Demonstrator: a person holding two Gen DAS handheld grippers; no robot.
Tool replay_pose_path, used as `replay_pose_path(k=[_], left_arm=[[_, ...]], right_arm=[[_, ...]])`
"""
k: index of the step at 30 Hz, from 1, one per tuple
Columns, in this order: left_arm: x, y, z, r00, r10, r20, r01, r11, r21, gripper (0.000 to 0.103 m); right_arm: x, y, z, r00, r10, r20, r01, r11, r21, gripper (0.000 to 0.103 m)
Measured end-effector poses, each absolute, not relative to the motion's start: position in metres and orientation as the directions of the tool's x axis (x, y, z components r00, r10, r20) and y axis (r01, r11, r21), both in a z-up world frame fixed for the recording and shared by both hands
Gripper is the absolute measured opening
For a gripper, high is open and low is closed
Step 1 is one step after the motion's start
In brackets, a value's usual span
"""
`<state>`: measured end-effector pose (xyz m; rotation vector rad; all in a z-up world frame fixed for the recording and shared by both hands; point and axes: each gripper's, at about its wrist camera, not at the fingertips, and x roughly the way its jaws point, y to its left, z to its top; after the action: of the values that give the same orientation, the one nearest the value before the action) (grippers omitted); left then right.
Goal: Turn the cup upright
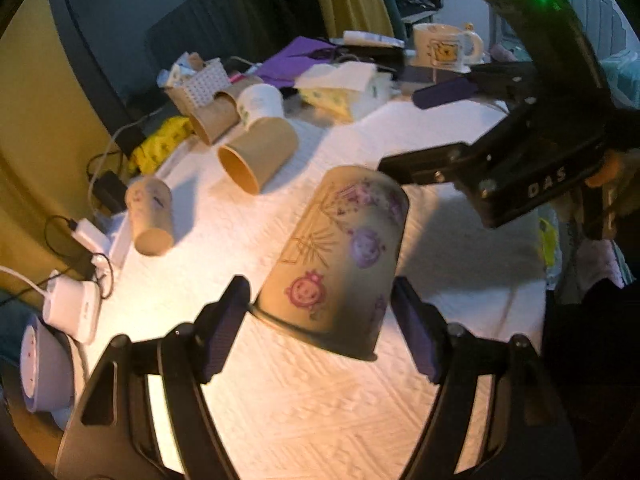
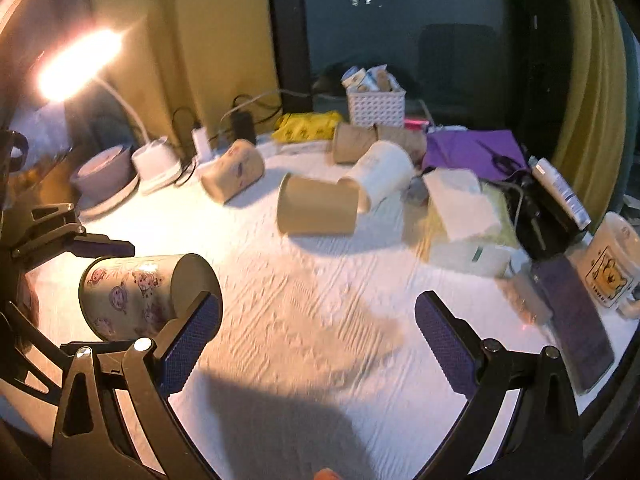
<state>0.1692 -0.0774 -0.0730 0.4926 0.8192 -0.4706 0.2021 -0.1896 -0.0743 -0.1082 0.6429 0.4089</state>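
Observation:
A tan paper cup (image 1: 340, 260) printed with purple and pink cartoon faces is between the fingers of my left gripper (image 1: 320, 332). It is held off the white cloth, tilted, its rim toward the camera and its base away. In the right wrist view the same cup (image 2: 136, 296) lies sideways in the left gripper at the far left. My right gripper (image 2: 318, 344) is open and empty above the cloth; it also shows in the left wrist view (image 1: 436, 132) just beyond the cup's base.
Other cups lie on their sides at the back: a brown one (image 2: 316, 210), a white one (image 2: 380, 178), a printed one (image 2: 234, 170). A white basket (image 2: 376, 106), tissues (image 2: 460, 204), a mug (image 2: 612, 268), a lit lamp (image 2: 76, 64), chargers and cables ring the cloth (image 2: 320, 288).

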Motion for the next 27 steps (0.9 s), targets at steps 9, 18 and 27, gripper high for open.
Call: replay_pose_path(k=[9,18,27], left_arm=[[0.162,-0.094,-0.091,0.557,-0.207,-0.804,0.596,0.774,0.213,0.073],[0.163,-0.104,-0.103,0.546,-0.173,-0.82,0.608,0.755,0.245,0.073],[0.161,-0.109,-0.105,0.56,-0.132,-0.818,0.578,0.77,0.272,0.075]], right_arm=[[0.202,-0.2,-0.104,0.672,0.378,-0.637,-0.463,0.886,0.037,0.1],[0.204,-0.207,-0.116,0.659,0.402,-0.636,-0.495,0.868,0.035,0.1],[0.204,-0.208,-0.118,0.657,0.418,-0.628,-0.526,0.85,0.016,0.1]])
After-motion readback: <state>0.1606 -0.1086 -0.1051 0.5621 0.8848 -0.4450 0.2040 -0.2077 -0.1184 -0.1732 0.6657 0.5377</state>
